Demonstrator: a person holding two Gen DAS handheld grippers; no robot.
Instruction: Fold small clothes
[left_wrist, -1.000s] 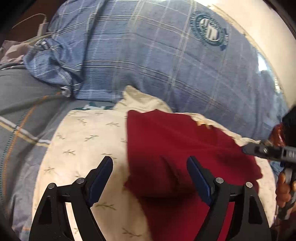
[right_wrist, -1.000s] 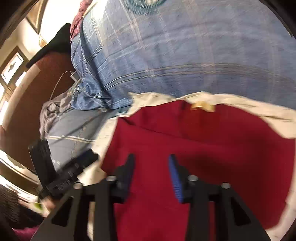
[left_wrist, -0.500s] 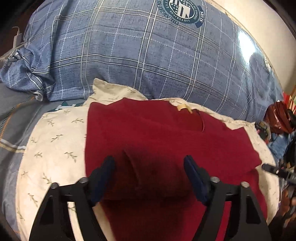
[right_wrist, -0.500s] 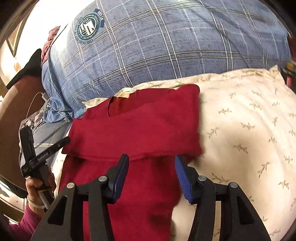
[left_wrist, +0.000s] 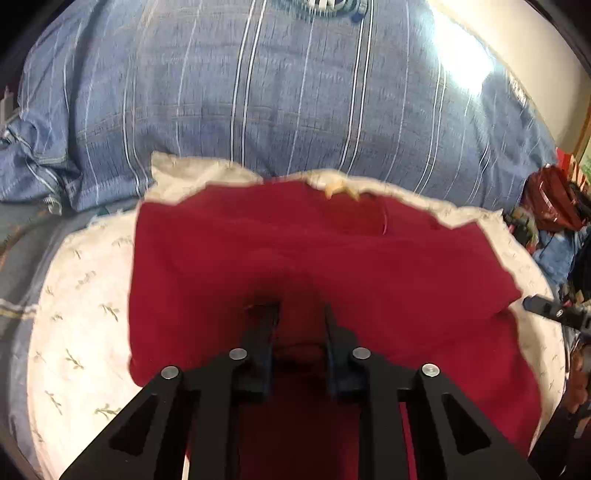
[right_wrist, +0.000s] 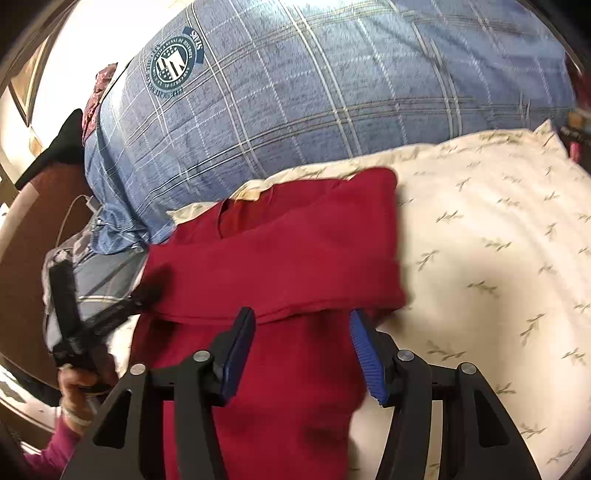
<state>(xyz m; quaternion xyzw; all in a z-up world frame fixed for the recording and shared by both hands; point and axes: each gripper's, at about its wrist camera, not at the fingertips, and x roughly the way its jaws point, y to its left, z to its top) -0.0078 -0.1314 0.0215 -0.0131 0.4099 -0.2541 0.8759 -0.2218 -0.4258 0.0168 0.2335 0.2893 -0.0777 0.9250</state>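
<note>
A dark red shirt (left_wrist: 332, 254) lies partly folded on a cream pillow with a leaf print (left_wrist: 74, 314); its collar with a tan label points to the far side. My left gripper (left_wrist: 300, 317) is down on the shirt's folded middle, its jaws nearly closed and pinching a ridge of red cloth. In the right wrist view the shirt (right_wrist: 280, 258) has a folded-over edge. My right gripper (right_wrist: 301, 328) is open just in front of that edge, above the shirt's lower part, holding nothing. The left gripper also shows in the right wrist view (right_wrist: 147, 293), at the shirt's left edge.
A large blue plaid pillow (right_wrist: 314, 92) with a round crest lies behind the cream pillow (right_wrist: 498, 240). Grey bedding (left_wrist: 22, 240) is on the left. Red bags and clutter (left_wrist: 550, 199) sit at the far right. A charger cable (right_wrist: 74, 210) lies at the left.
My left gripper has moved onto the shirt and closed from wide open to pinching the red cloth. My right gripper stays open near the folded edge.
</note>
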